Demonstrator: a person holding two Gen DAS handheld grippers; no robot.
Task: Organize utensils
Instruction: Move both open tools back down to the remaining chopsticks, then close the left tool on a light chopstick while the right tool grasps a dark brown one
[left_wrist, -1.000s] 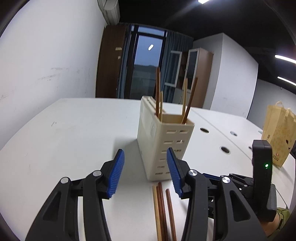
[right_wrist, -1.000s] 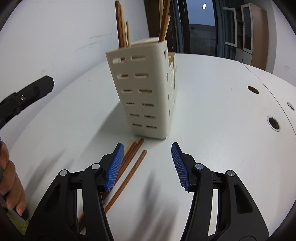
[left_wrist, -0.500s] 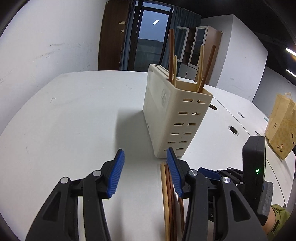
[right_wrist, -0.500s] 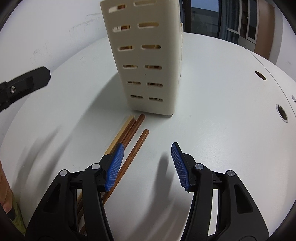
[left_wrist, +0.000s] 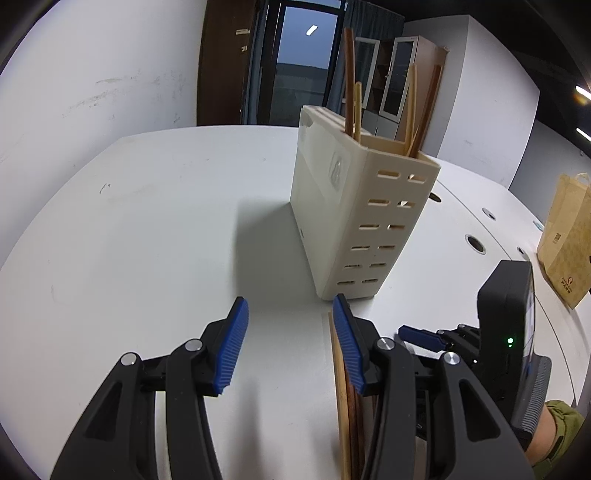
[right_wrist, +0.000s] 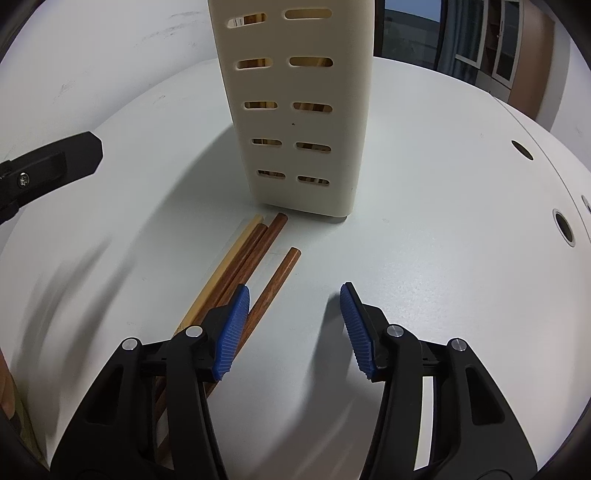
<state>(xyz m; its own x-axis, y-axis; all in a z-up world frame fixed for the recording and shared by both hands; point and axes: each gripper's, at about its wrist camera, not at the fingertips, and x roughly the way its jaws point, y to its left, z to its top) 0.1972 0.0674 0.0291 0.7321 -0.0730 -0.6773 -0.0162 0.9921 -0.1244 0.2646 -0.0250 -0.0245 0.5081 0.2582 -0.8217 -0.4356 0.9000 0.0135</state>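
Bench (right_wrist: 424, 192): a broad white top is seen, with bare room to the right of the holder and cable holes toward the far right edge.
Holder (right_wrist: 295, 110): a cream slotted box is stood upright just beyond the loose chopsticks, several sticks already standing in it.
Chopsticks (right_wrist: 255, 258): four are laid flat, long axes running from the holder's foot back toward the tools, slightly left of the right tool's midline.
Right tool (right_wrist: 293, 328): it is judged the nearer; its jaws are closing with nothing gripped, the outermost stick lying just inside the left pad (right_wrist: 231, 332).
Left tool (left_wrist: 288, 350): half open and empty, it is held above bare bench, the sticks passing under its right finger.
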